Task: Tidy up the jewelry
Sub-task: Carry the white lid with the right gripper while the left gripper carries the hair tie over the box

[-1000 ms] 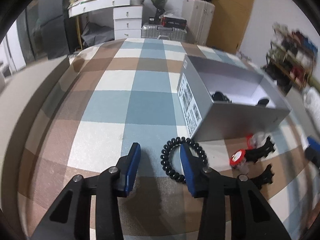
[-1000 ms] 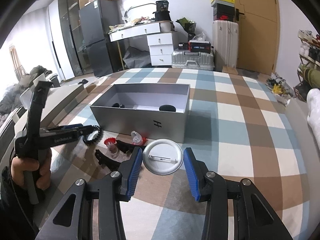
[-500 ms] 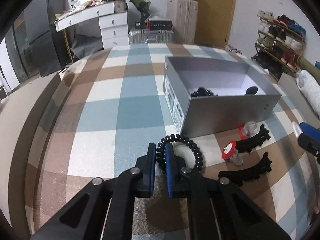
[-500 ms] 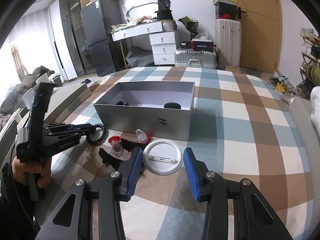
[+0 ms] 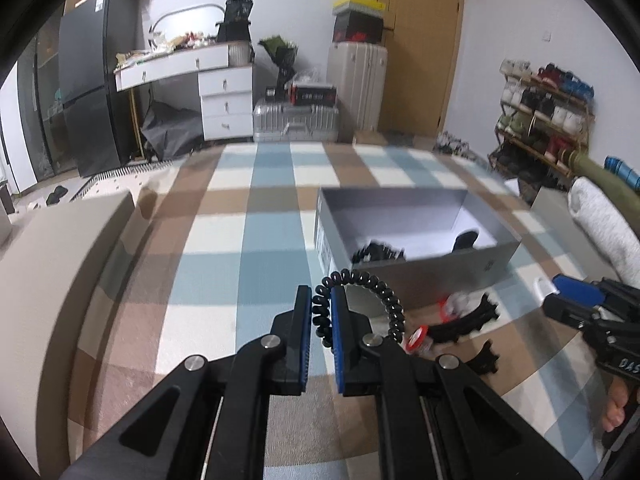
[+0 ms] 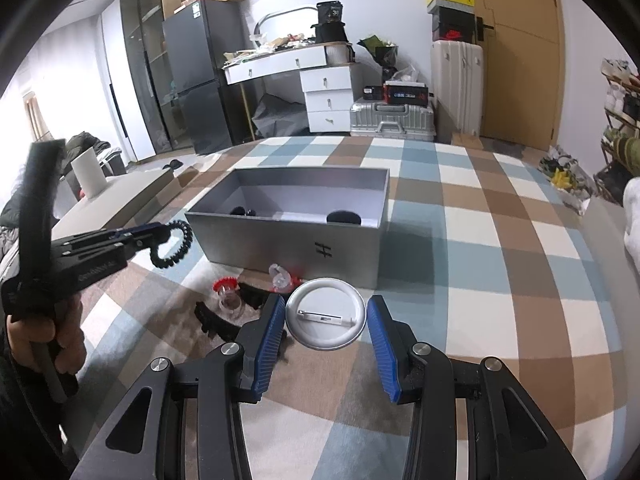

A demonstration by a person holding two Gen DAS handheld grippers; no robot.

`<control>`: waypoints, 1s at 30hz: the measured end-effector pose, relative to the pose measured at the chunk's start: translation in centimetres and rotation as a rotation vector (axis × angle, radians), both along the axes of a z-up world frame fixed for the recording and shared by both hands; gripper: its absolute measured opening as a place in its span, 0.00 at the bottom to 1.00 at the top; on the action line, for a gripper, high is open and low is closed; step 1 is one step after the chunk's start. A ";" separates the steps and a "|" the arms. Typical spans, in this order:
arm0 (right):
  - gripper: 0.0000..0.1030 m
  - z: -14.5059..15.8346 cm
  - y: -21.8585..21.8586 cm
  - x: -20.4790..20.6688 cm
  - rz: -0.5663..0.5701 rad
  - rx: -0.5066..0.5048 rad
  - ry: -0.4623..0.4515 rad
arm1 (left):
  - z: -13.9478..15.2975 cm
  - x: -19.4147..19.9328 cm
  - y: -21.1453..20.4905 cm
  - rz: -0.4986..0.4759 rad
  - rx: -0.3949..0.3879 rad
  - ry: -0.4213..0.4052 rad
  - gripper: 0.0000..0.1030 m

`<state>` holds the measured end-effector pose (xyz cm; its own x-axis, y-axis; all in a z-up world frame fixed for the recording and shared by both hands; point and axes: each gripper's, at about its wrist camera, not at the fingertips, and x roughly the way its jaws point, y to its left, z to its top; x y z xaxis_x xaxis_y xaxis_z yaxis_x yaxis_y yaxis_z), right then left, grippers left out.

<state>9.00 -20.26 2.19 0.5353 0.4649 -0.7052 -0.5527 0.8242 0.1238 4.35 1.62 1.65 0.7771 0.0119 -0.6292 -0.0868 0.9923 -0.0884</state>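
On the checked cloth, near the left end of the grey box, the left gripper is clamped on a black coil bracelet, which hangs clear of the cloth with most of its loop to the right of the blue pads. The right gripper stands part open around a white pin badge lying back-up on the cloth, its pads just off the rim. Black hair clips and red-capped pieces lie between box and badge. Dark items sit inside the box.
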 end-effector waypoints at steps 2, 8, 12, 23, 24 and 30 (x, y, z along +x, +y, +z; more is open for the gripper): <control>0.40 0.3 0.1 0.1 0.003 0.002 -0.011 | 0.5 0.3 0.0 0.001 -0.002 -0.027 0.05; 0.40 1.3 0.9 1.0 0.021 0.009 -0.039 | 1.4 1.4 -0.2 -0.008 -0.008 -0.084 0.05; 0.40 1.9 1.5 1.5 0.033 0.019 -0.060 | 1.3 2.6 -0.5 -0.020 -0.017 -0.083 0.05; 0.40 2.2 1.9 4.1 0.007 0.108 -0.057 | 0.1 4.3 -1.2 -0.023 -0.022 -0.097 0.05; 0.40 2.1 1.9 4.5 -0.002 0.127 -0.045 | -0.2 4.3 -1.1 -0.020 -0.023 -0.091 0.05; 0.40 1.7 2.2 6.1 -0.040 0.168 -0.014 | -0.1 4.1 -1.2 -0.005 -0.015 -0.090 0.05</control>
<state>15.06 -18.07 3.90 0.5650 0.5538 -0.6116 -0.5227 0.8138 0.2541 8.43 0.42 1.57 0.8305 -0.0013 -0.5571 -0.0727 0.9912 -0.1106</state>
